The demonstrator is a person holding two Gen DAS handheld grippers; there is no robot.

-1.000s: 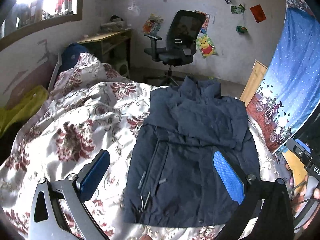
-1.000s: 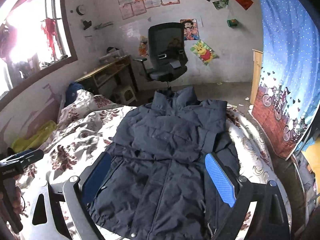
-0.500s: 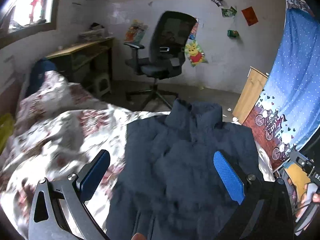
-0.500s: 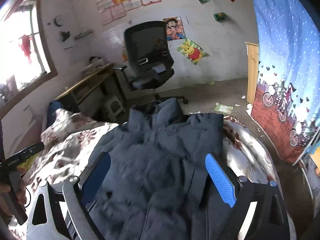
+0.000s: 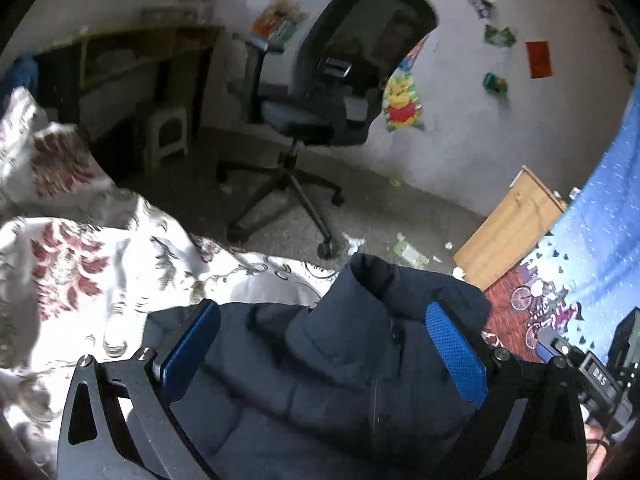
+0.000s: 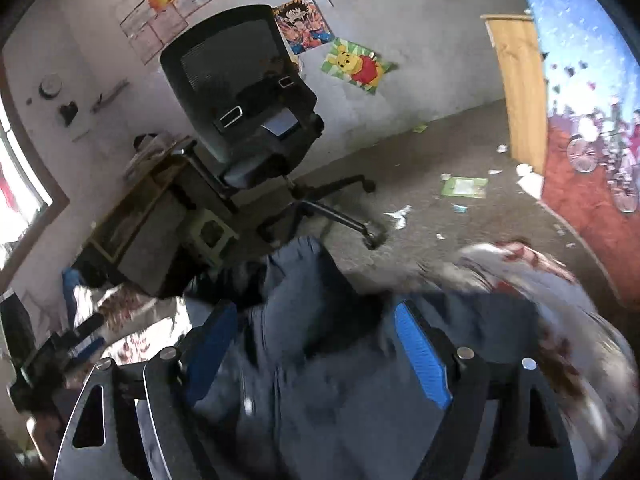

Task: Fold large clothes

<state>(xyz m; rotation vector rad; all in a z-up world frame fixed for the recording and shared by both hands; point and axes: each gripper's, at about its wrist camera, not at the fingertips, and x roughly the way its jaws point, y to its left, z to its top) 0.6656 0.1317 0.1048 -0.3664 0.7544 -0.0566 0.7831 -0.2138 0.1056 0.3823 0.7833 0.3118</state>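
A navy jacket (image 5: 320, 380) lies on a floral bedspread (image 5: 80, 272) — both grippers (image 5: 324, 356) (image 6: 312, 356) held spread apart above its collar; shoulders should be pinched evenly.

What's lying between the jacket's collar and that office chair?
Bare floor with paper scraps; both views show it between the jacket and the chair.

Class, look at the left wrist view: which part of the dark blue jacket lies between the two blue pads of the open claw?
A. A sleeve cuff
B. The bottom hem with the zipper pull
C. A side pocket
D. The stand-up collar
D: the jacket's stand-up collar rises between the spread pads of the left claw, at the far edge of the floral bedspread.
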